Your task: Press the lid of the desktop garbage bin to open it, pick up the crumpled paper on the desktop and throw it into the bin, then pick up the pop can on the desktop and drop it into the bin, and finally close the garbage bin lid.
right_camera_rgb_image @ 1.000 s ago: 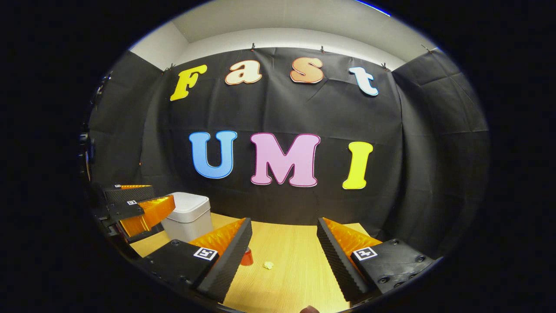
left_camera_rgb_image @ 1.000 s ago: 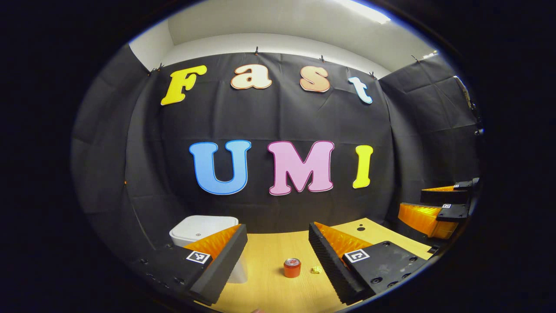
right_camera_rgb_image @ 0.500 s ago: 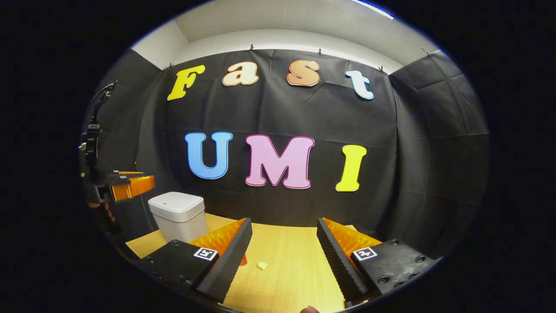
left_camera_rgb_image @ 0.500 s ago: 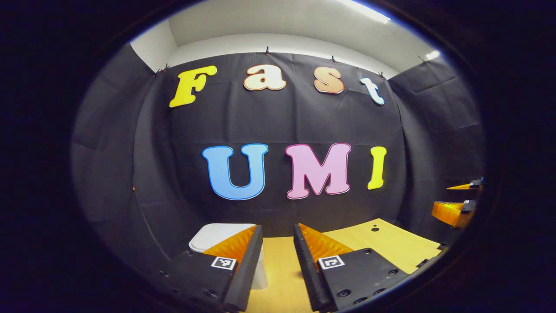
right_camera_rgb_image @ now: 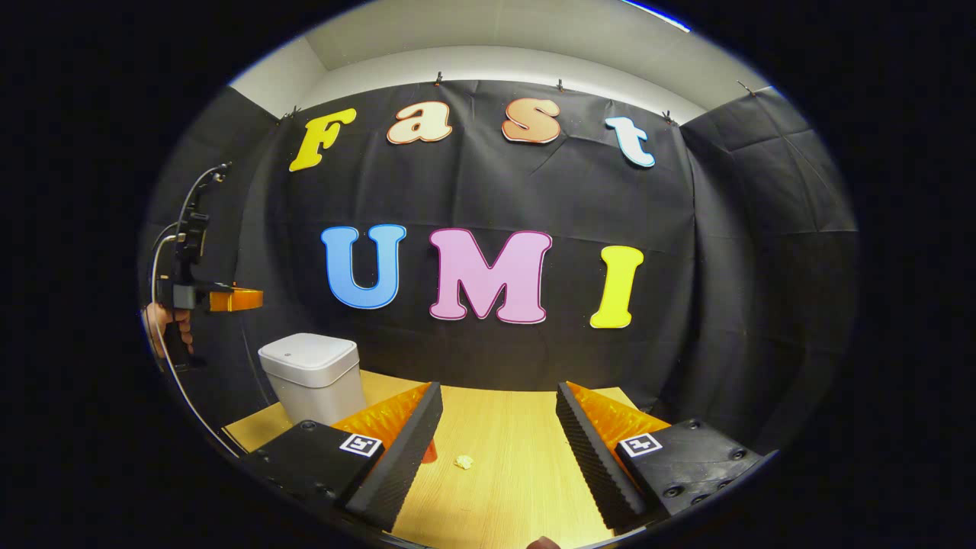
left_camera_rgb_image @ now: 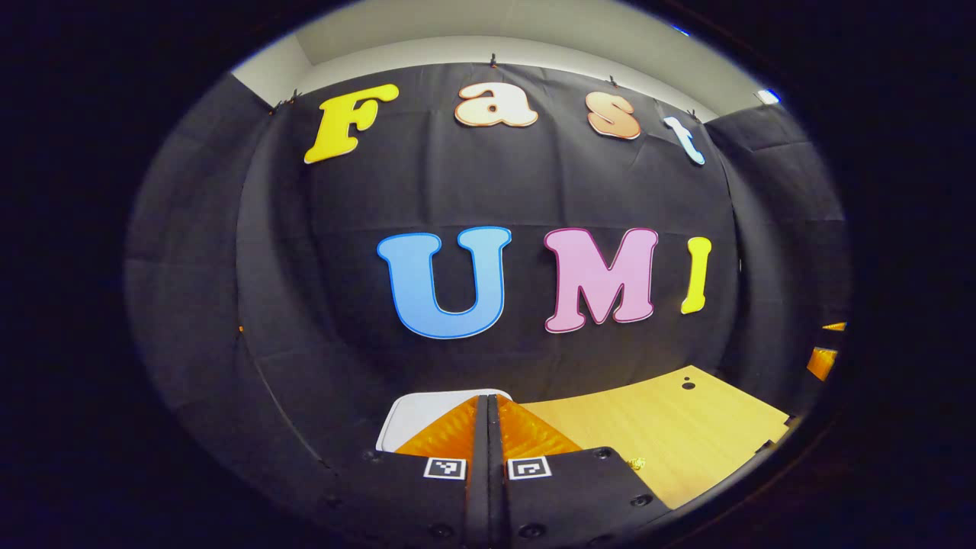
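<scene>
A white square plastic bin point(right_camera_rgb_image: 313, 375) with its lid down stands at the wooden tabletop's point(right_camera_rgb_image: 518, 473) left rear. The left claw point(left_camera_rgb_image: 488, 415) is closed and empty above it. The right claw point(right_camera_rgb_image: 499, 427) gapes wide, empty, a small crumpled yellowish paper point(right_camera_rgb_image: 463, 461) lying between its fingers, an orange can point(right_camera_rgb_image: 429, 453) half hidden behind one.

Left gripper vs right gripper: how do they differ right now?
1. Jaws: the left gripper is shut with nothing between its fingers; the right gripper is wide open.
2. Place: the left gripper is above the closed white bin, to the left; the right gripper hangs over the wooden desktop, with the crumpled paper ahead between its fingers.

Shared: neither holds anything.
</scene>
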### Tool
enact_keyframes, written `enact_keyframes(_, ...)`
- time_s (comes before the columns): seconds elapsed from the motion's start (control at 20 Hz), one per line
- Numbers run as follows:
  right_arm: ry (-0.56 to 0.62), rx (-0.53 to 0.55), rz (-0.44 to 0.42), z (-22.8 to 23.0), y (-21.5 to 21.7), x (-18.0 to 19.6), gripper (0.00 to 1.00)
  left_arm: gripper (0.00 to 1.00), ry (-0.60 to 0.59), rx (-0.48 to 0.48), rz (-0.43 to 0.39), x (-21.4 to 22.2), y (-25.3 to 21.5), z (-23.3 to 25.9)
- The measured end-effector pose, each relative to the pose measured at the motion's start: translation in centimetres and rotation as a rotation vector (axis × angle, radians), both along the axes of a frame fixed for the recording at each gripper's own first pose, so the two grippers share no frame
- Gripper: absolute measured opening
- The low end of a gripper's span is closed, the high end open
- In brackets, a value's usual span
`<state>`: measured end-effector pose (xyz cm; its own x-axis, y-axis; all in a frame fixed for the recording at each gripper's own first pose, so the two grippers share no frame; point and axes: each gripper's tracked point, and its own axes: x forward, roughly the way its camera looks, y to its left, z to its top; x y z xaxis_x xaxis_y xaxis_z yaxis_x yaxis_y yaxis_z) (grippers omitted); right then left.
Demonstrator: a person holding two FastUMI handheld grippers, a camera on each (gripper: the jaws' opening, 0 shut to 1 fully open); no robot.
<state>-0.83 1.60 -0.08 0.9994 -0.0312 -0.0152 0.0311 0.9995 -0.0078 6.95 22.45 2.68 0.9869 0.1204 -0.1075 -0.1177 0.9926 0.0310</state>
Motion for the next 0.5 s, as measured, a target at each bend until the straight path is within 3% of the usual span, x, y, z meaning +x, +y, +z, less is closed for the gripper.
enact_keyframes(0.25,0.003,-0.014,0.013,0.0,0.6,0.6,0.96,0.06,0.208,-0.035,-0.028,5.0,3.5,-5.2)
enact_keyframes(0.5,0.033,0.015,0.025,-1.4,-0.3,3.0,0.96,0.06,0.390,-0.055,-0.058,8.4,3.5,-10.0)
